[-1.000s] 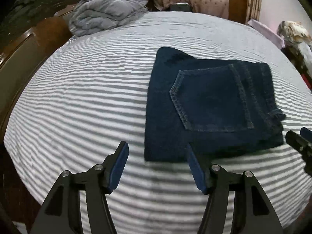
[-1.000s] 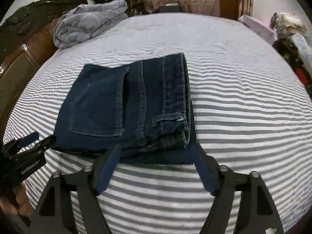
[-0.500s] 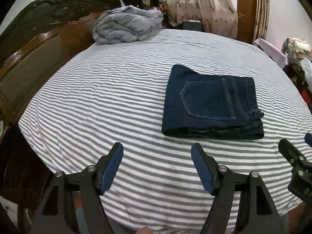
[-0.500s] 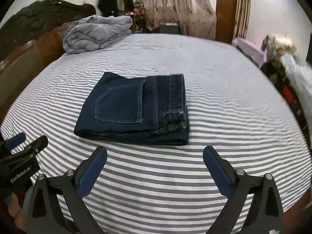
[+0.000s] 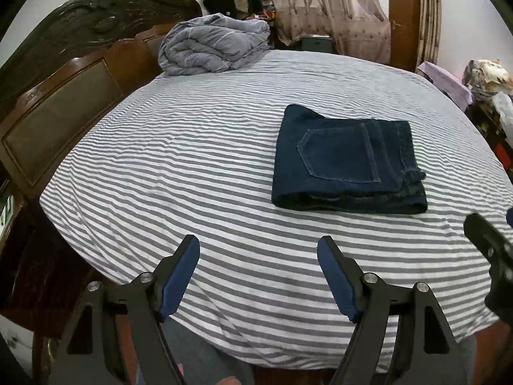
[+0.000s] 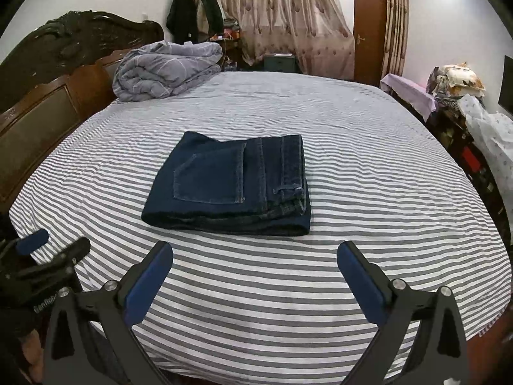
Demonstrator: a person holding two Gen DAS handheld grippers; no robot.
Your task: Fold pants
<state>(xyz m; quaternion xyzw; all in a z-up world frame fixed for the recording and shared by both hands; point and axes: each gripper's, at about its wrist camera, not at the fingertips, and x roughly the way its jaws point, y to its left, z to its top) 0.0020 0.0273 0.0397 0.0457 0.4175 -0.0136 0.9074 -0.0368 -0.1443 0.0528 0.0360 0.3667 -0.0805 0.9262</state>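
The dark blue jeans (image 5: 348, 163) lie folded into a compact rectangle on the striped bed, back pocket up; they also show in the right wrist view (image 6: 231, 186). My left gripper (image 5: 258, 250) is open and empty, held back over the bed's near edge, to the left of and nearer than the jeans. My right gripper (image 6: 255, 256) is open and empty, wider apart, just in front of the jeans' near folded edge and not touching them. Each gripper shows at the edge of the other's view.
The grey-and-white striped sheet (image 6: 368, 173) covers the bed. A rolled grey duvet (image 6: 166, 70) lies at the far left by the dark wooden headboard (image 5: 64, 102). Cluttered furniture with cloths (image 6: 465, 102) stands along the right. Curtains and a door are at the back.
Both grippers have drawn back and up from the jeans' near edge toward the edge of the bed. The right gripper's jaws have spread wider. The jeans have stayed put, folded.
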